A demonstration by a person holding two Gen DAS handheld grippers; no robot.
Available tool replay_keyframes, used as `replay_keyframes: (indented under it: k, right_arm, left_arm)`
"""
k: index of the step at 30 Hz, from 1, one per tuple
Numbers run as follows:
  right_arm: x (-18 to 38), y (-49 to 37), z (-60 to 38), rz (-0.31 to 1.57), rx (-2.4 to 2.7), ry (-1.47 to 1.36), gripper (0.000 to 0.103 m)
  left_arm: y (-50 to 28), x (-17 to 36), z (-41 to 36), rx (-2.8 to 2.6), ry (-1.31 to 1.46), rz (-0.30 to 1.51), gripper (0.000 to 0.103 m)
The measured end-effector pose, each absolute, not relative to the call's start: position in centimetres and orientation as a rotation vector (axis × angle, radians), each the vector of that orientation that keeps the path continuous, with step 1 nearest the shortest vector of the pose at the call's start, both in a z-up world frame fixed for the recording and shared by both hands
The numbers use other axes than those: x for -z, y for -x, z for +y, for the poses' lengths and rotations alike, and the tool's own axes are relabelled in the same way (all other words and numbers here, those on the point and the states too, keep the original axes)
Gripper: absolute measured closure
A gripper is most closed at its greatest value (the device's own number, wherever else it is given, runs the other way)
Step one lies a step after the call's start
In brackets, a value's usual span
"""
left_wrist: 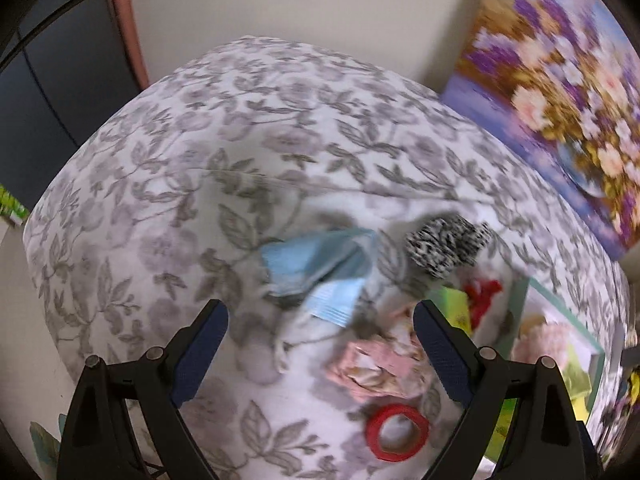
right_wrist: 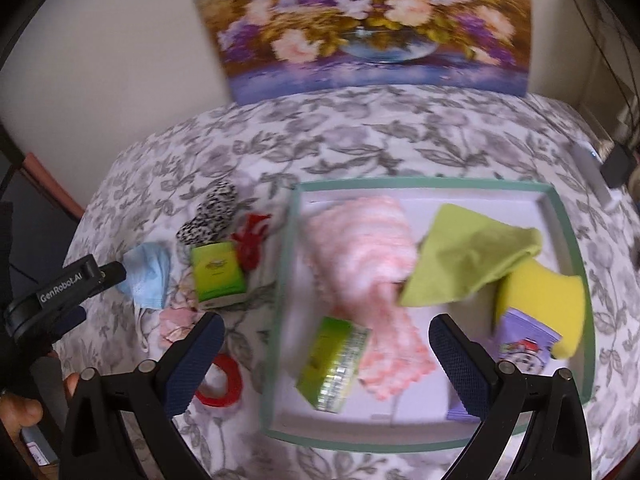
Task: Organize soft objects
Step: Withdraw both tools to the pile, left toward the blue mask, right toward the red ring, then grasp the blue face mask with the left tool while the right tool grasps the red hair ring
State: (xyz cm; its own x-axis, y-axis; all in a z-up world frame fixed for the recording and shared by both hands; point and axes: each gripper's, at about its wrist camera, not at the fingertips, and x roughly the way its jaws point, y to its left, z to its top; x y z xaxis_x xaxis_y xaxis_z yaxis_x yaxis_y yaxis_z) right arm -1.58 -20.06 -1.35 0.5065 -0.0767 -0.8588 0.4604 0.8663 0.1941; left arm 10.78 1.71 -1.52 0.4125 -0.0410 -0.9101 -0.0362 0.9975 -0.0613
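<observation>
Red tape ring (left_wrist: 397,432) sits between the left gripper's (left_wrist: 320,332) wide, empty jaws; only the right gripper (right_wrist: 326,346), equally spread and empty, shows the tray (right_wrist: 424,185) holding pink cloth (right_wrist: 360,252).

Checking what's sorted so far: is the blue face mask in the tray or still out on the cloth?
Out. The blue face mask lies crumpled on the flowered cloth, left of the green-rimmed tray, beside the left gripper.

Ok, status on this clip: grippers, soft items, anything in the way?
Both hand-held grippers open, empty. Left over blue face mask. Right above tray. Red tape roll beside loose items.
</observation>
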Motion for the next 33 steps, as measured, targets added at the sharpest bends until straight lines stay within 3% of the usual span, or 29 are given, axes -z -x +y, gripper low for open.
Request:
replay_keyframes:
  k: [10,29,33]
  right_arm:
    - [1.3,-1.2,-16.5,0.953,0.224,-0.43,0.0]
    - [5.7,-3.1,-10.4,1.182,0.042,-0.281,0.0]
    - [6.5,-3.2,-10.1,1.205,0.034,-0.276,0.009]
  left_arm:
    - [-11.4,1.6,4.3,-0.022,0.127,1.126,0.009]
    - [-11.6,5.7,7.0,-0.032,0.17,1.304,0.009]
    - [-11.8,6.3,7.2,-0.032,0.18,1.325,0.009]
